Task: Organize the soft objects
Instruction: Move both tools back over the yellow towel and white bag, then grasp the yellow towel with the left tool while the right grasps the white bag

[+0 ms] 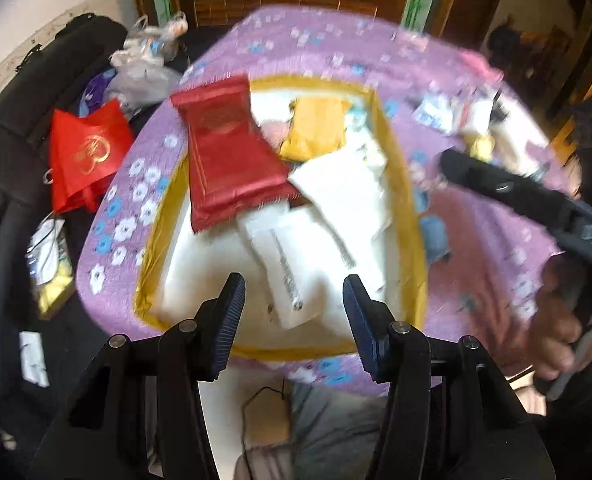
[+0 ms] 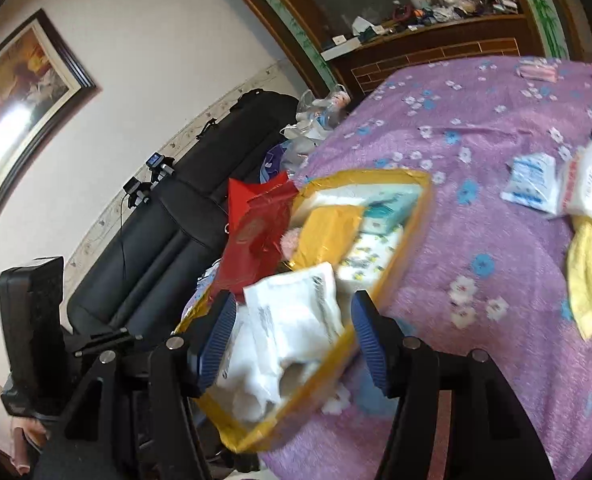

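A yellow-rimmed box (image 1: pixel 380 128) sits on a purple flowered blanket (image 1: pixel 328 44). In it lie a red packet (image 1: pixel 223 152), a yellow packet (image 1: pixel 316 128) and white packets (image 1: pixel 344 192). My left gripper (image 1: pixel 291 292) hovers open over the box's near end with nothing between its pads. In the right wrist view the box (image 2: pixel 416 208) holds the red packet (image 2: pixel 255 240), the yellow packet (image 2: pixel 324 232) and a white packet (image 2: pixel 296 312). My right gripper (image 2: pixel 293 308) stands open at the box's near edge, and the white packet shows in the gap without the pads pressing it.
Blue-and-white packets (image 2: pixel 532 180), a white pack (image 2: pixel 584 180) and a yellow cloth (image 2: pixel 588 264) lie on the blanket to the right. A black chair (image 2: pixel 183 220), a red bag (image 1: pixel 87 152) and plastic bags (image 1: pixel 143 68) crowd the left side. A wooden cabinet (image 2: pixel 436 52) stands behind.
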### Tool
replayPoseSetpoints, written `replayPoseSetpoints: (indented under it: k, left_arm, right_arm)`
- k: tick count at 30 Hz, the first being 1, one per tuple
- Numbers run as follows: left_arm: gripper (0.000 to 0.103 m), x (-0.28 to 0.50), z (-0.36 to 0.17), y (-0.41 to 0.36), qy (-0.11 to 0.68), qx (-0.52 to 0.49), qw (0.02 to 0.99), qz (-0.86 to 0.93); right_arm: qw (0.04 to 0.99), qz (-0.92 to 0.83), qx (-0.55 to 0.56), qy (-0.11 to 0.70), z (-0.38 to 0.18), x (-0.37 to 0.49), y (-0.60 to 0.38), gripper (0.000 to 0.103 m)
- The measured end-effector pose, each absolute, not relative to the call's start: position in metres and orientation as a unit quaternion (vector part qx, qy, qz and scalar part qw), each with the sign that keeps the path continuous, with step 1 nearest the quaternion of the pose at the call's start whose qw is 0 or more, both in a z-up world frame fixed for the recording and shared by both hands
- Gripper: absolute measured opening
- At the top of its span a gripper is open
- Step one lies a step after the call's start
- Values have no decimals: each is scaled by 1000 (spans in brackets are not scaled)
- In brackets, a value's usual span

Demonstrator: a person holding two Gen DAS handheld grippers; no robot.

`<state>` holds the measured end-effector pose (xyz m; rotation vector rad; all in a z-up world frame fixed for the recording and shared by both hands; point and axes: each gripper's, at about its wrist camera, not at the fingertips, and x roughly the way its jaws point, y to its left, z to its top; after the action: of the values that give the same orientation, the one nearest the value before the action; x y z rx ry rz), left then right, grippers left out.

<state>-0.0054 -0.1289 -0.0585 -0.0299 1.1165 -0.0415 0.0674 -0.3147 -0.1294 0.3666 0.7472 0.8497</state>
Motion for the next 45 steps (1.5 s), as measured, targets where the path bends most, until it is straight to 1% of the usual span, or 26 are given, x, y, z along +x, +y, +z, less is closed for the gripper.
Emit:
replayPoseSetpoints:
  k: [2,5,7,11,14,20,24,28,32,37,39,40,41,43,44,45]
  left_arm:
    - [51,-4,-65,-132,550,1,835,-5]
    - [51,-7,-55,-131,541,-18,841,-13]
    - [51,-11,-41,-128,517,-40,855,-16]
    - [51,-20,-9,-142,445,-81,890,-62]
    - [51,-11,-7,-163,430,-99,892,-95]
    - [51,27,-31,-224,458,-94,871,-150]
    - [51,49,-41,-264,470,-82,860,-183]
    - [51,78,-54,-292,486,-87,845,-205]
    - [51,116,-73,-315,502,-93,835,-204]
    - [51,152,-94,-340,514,-90,827,-210]
    - [51,167,-104,-351,523,-100,820,-207]
    - [51,174,-110,-356,529,-106,815,-210]
    - [51,179,-114,-360,532,-108,813,-211]
    - [51,186,-116,-366,522,-91,827,-190]
    - [50,188,-115,-368,517,-85,832,-183]
    - [46,189,-115,-368,515,-80,835,-175]
  right_arm:
    - [828,390,182,360,-136,68,-325,60]
    - [826,383,197,363,-142,64,-344,60]
    - [828,377,202,362,-146,63,-355,60]
    - [826,371,219,362,-154,64,-381,60]
    - [828,363,229,361,-159,67,-399,60]
    - [837,334,249,354,-166,72,-441,60]
    - [852,301,260,342,-161,80,-478,60]
    - [873,237,252,343,-154,109,-510,60]
    - [892,179,228,348,-152,155,-530,60]
    - [908,136,199,343,-172,189,-533,60]
    - [901,135,202,359,-187,194,-530,59]
    - [897,135,197,372,-191,197,-530,57]
    - [898,130,186,377,-192,198,-529,47]
    - [903,119,170,376,-190,197,-529,41]
    - [902,120,171,378,-191,197,-529,32]
    - [901,122,171,379,-191,197,-530,28]
